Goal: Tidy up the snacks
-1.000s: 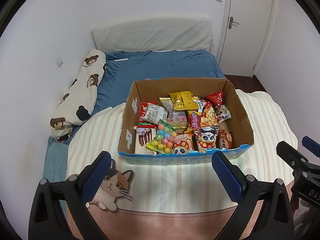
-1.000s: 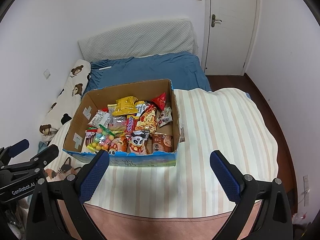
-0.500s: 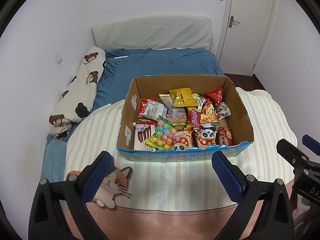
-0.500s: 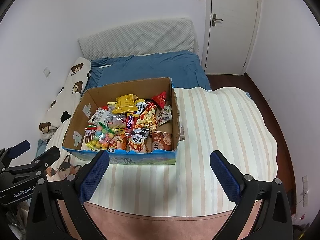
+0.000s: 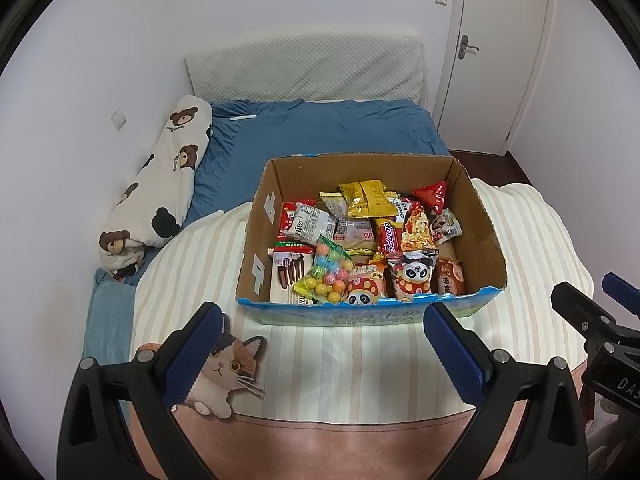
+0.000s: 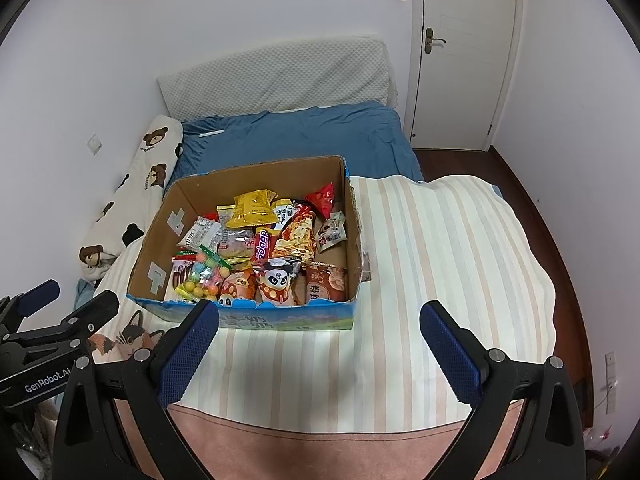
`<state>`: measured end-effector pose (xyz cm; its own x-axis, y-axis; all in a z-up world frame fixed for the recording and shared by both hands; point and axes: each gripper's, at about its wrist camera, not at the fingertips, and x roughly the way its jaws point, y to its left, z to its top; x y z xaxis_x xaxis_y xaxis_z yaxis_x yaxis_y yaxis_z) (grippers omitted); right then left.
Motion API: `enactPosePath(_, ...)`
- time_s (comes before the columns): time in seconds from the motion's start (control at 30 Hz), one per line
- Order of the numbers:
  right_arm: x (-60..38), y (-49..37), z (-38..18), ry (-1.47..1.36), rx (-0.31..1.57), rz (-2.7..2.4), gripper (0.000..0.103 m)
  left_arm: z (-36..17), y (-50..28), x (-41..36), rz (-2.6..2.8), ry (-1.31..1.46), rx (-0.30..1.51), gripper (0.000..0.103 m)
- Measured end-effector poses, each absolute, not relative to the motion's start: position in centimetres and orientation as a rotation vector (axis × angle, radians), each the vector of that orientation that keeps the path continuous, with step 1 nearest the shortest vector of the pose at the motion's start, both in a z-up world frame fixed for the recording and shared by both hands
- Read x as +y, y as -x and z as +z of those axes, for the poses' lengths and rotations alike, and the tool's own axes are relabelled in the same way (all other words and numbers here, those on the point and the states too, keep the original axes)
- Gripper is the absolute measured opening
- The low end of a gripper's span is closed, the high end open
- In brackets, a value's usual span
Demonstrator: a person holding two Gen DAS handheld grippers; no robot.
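A cardboard box (image 5: 486, 236) (image 6: 156, 240) full of mixed snack packets stands on a striped blanket. Inside lie a yellow packet (image 5: 366, 198) (image 6: 252, 208), a bag of coloured candy balls (image 5: 328, 274) (image 6: 204, 278), a panda packet (image 5: 412, 276) (image 6: 276, 282), a red triangular packet (image 5: 432, 196) (image 6: 324, 198) and several more. My left gripper (image 5: 324, 344) hangs open just in front of the box's near wall, with nothing between its fingers. My right gripper (image 6: 320, 348) is open too, ahead of the box's near right corner, holding nothing.
The striped blanket (image 6: 440, 260) with a cat picture (image 5: 224, 372) covers the near half of a bed with a blue sheet (image 5: 320, 132). A bear-print pillow (image 5: 160, 188) lies along the left wall. A white door (image 6: 464, 52) is at the far right.
Both grippers have drifted slightly, so the box sits a little higher in both views. Both stay open, and the snacks have not moved.
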<state>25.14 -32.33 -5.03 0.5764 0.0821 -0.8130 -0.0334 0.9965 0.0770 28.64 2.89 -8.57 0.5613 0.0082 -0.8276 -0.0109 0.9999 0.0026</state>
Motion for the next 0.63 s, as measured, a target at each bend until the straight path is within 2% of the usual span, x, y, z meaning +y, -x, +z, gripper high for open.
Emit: enactPosePath(0.63, -32.53, -24.52, -4.25, -0.067, 0.946, 0.049, 0.103, -7.76, -28.31, 2.46, 0.022, -0.021, 0.93, 0.103)
